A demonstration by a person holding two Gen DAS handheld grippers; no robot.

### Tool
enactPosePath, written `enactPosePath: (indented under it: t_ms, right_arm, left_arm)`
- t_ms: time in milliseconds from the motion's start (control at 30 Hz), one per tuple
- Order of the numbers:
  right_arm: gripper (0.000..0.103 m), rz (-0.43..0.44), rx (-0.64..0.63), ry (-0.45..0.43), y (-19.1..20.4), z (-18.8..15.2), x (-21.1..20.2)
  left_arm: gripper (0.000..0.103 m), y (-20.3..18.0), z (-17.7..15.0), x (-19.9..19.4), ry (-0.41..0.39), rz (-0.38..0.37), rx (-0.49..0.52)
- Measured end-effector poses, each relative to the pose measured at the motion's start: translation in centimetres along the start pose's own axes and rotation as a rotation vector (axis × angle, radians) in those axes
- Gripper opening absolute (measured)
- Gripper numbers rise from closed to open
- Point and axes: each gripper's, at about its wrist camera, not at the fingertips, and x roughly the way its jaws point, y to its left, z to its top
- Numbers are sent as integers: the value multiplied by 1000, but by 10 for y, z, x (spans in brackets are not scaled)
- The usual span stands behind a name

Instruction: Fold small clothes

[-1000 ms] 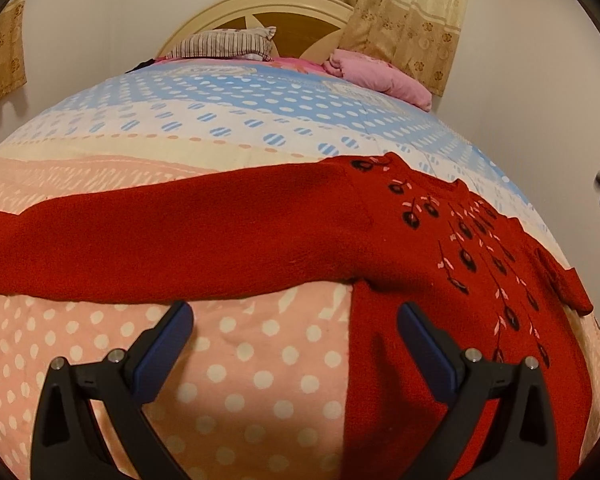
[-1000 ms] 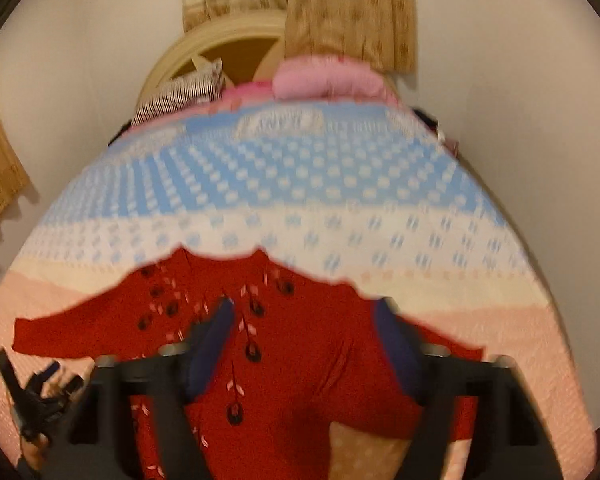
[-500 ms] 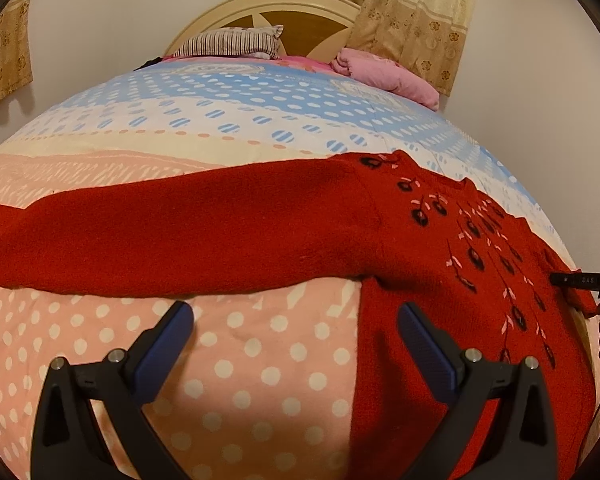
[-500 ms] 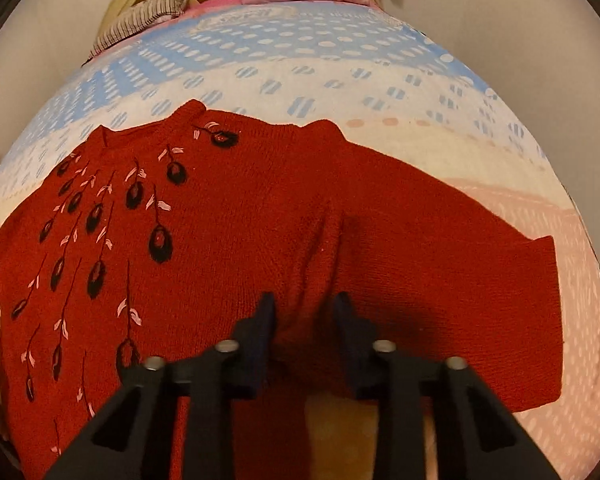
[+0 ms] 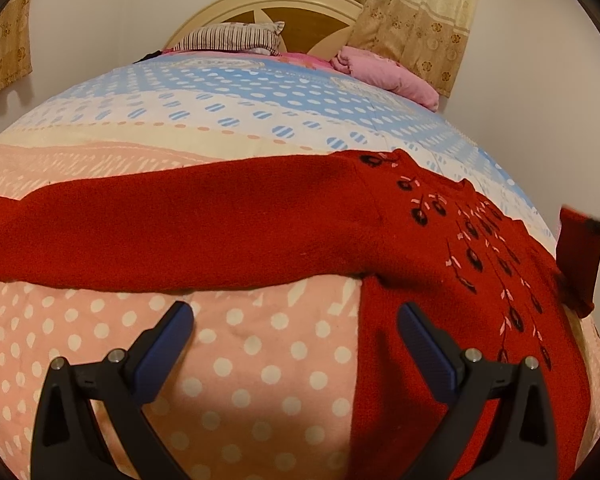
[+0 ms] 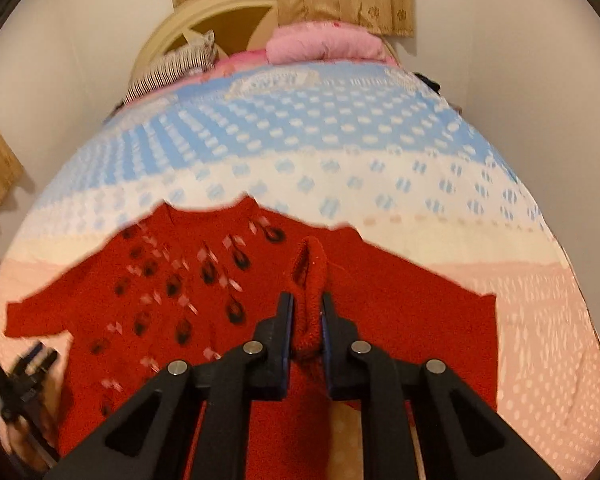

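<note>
Right tongs closing, clamped on a bunched fold of the red sweater; left tongs wide apart above the bed.

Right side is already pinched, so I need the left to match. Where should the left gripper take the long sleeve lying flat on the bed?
Probably at the cuff end of the sleeve, far left in the left wrist view. It lies flat across the bed, so bring the open left gripper down over its near edge, one finger sliding under, and pinch the edge.

Striped pillow, seemingly pink blanket.
</note>
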Motion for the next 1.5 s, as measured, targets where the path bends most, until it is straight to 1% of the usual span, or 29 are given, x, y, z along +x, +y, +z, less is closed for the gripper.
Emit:
enactPosePath:
  t_ms: [67, 167, 267, 333, 467, 600, 767, 1000, 1067, 1100, 1133, 1167, 1200, 1267, 1300, 1367, 1433, 1500]
  right_arm:
    - [12, 22, 0, -35, 10, 11, -12]
    - [12, 54, -28, -100, 35, 28, -31]
    - [12, 91, -52, -146, 59, 39, -47]
    - [12, 123, -74, -175, 81, 45, -56]
    - [12, 183, -121, -205, 121, 49, -65]
    - [12, 239, -167, -213, 163, 49, -63]
    - [12, 283, -197, -187, 203, 39, -38]
    - [12, 314, -211, -116, 246, 1, 39]
    - [12, 373, -231, -53, 259, -14, 68]
    - [18, 376, -241, -9, 265, -23, 84]
    - [24, 371, -249, 15, 268, -30, 92]
    - [41, 379, -255, 34, 267, -39, 97]
    - [50, 394, -259, 37, 264, -44, 96]
    - [50, 406, -276, 26, 249, -54, 87]
    - [50, 391, -282, 17, 236, -57, 79]
    - [51, 359, -282, 0, 207, -62, 66]
    - [55, 297, -276, -24, 171, -67, 52]
    - [56, 194, -274, -51, 136, -71, 41]
  left_arm:
    - [103, 0, 0, 0, 1, -1, -4]
    - [103, 1, 0, 0, 3, 9, -14]
    - [103, 2, -1, 1, 8, 15, -20]
    - [103, 3, -1, 1, 14, 2, -23]
    - [103, 6, -2, 1, 15, -11, -36]
    - [103, 7, -2, 2, 17, -22, -48]
    - [103, 8, -3, 2, 21, -25, -58]
    - [103, 10, -4, 3, 26, -20, -69]
    - [103, 11, -5, 2, 25, -17, -76]
    - [103, 12, -5, 2, 25, -17, -80]
    - [103, 13, -5, 2, 28, -17, -86]
    - [103, 14, -5, 3, 35, -21, -92]
    - [103, 16, -5, 3, 42, -28, -96]
    - [103, 17, -4, 3, 59, -50, -93]
    - [103, 17, -3, 2, 78, -55, -81]
    - [103, 17, -1, -5, 73, -57, -58]
    - [103, 14, 7, -13, 64, -64, -29]
    - [103, 7, 21, -20, 53, -75, -3]
